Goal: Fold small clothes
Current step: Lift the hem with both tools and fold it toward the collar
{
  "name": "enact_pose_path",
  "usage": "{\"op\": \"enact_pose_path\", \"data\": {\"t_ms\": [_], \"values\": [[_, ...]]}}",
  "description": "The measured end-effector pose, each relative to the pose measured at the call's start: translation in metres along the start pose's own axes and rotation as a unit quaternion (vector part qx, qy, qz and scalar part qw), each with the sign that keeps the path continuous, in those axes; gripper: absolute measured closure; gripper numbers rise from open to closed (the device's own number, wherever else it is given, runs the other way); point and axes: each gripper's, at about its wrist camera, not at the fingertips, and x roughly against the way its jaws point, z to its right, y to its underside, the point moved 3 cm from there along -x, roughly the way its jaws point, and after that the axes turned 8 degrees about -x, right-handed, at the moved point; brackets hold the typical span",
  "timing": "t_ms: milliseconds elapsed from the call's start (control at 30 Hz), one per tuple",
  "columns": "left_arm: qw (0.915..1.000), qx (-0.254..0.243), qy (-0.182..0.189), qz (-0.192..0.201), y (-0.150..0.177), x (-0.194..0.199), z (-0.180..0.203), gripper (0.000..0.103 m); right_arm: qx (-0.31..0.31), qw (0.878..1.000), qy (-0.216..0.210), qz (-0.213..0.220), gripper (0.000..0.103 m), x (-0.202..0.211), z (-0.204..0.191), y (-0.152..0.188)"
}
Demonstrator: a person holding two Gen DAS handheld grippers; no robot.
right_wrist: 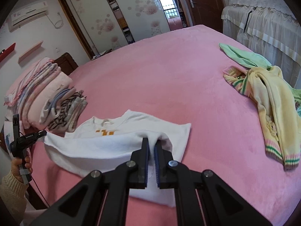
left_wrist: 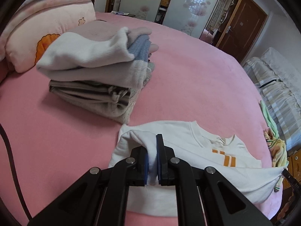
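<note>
L gripper clamped on white top hem | R gripper same | pink bed open ahead | folded stack nr left

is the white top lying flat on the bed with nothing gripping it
No, both the left gripper and the right gripper pinch the white top, lifting its edge off the pink bed.

No readable text — the white sweatshirt bears only orange stripes.

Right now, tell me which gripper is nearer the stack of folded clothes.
Left. The left gripper, shut on the white sweatshirt, is just in front of the stack of folded clothes; the right gripper holds the sweatshirt's far end.
</note>
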Motion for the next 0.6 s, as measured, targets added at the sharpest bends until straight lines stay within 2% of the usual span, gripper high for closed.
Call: {"op": "enact_pose_path", "data": {"t_ms": [200, 500, 533, 600], "values": [[0.9994, 0.015, -0.011, -0.029, -0.015, -0.044, 0.001, 0.098, -0.032, 0.999, 0.010, -0.023, 0.098, -0.048, 0.017, -0.017], [0.9952, 0.033, -0.026, -0.088, -0.014, -0.103, -0.006, 0.097, -0.060, 0.996, 0.030, -0.053, 0.098, -0.102, 0.029, -0.028], [0.9945, 0.028, -0.029, -0.096, -0.014, -0.108, -0.005, 0.095, -0.062, 0.996, 0.036, -0.055, 0.097, -0.107, 0.030, -0.029], [0.9930, 0.025, -0.024, -0.113, -0.013, -0.118, -0.003, 0.079, -0.065, 0.995, 0.038, -0.062, 0.095, -0.116, 0.028, -0.030]]}}
